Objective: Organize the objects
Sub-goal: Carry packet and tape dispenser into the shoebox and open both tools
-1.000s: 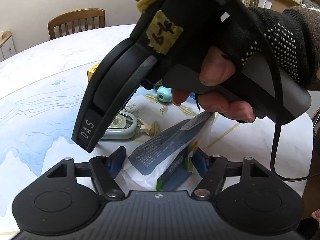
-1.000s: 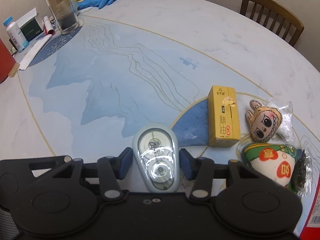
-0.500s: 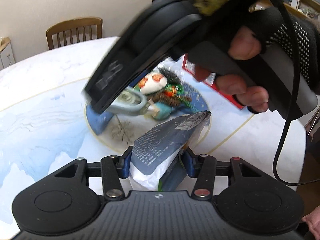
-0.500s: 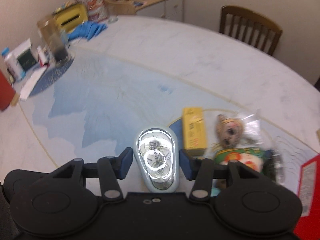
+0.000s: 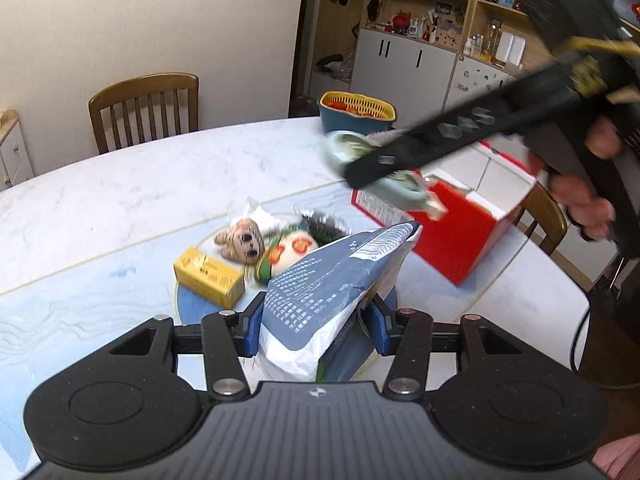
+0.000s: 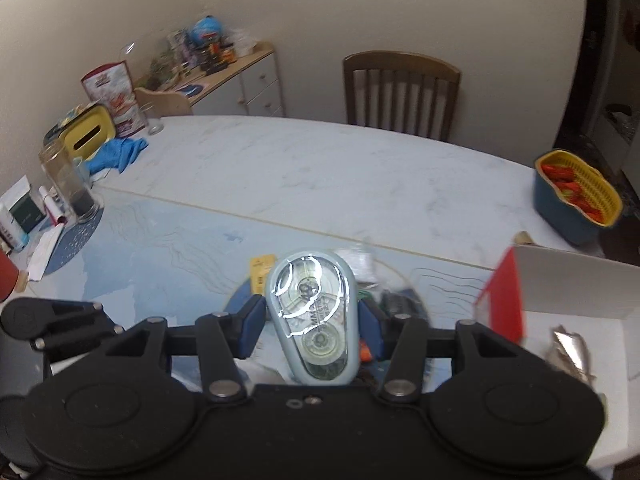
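Left gripper clamped, tilted down; right gripper clamped, raised.

home dining room, marble table, wooden chair, cluttered shelves

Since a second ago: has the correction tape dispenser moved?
Yes. The correction tape dispenser, clamped in the right gripper, has risen off the table, away from the yellow box, toward the red box.
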A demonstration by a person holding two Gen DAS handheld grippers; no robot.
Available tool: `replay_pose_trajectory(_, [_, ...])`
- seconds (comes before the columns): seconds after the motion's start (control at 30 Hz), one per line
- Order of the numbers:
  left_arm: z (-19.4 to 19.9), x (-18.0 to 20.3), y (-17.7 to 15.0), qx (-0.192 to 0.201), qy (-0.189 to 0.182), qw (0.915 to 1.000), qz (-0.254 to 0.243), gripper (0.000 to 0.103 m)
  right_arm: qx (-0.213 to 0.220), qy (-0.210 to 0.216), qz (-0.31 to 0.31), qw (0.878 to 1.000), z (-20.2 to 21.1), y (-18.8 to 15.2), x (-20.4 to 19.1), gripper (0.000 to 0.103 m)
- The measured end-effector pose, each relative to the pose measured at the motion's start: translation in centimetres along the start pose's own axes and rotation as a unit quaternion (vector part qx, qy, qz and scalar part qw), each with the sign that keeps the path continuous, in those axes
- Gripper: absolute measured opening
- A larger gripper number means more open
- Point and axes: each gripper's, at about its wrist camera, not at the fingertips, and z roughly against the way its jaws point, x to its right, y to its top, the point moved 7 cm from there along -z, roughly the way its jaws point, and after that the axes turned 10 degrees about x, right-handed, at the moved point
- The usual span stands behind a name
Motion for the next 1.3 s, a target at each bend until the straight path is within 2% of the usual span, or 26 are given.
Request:
replay_pose_trajectory(0.2, [-1.2, 0.2, 3.0, 0.002, 0.006, 0.9997, 0.023, 0.049, 0.023, -0.036, -0.024, 0.999, 3.7, 0.0, 4.5, 0.049])
replay_pose_trajectory(0.4, [-2.8, 2.2, 5.5, 0.0, 0.007, 0.9996, 0.029, 0.049, 0.032, -0.052, -0.028, 0.998, 6.8, -0.6, 8.5, 0.049])
replay_pose_trajectory(0.77, [-6.9, 9.1, 9.7, -0.003, -0.003, 0.9999, 0.012, 0.05, 0.033, -0.088, -0.037, 0.995, 9.9, -2.1, 17.2, 0.049])
replay_pose_trajectory(1.03, [-11.9, 15.2, 11.8, -0.022, -0.01, 0.9997, -0.005, 0.05, 0.027, -0.108, -0.052, 0.992, 10.5, -3.6, 23.5, 0.049])
replay_pose_trajectory(1.3, [-18.1, 19.4, 11.8, -0.063, -0.013, 0.9979, 0.0, 0.05, 0.011, -0.118, -0.064, 0.991, 9.3, -4.8, 28.8, 0.049])
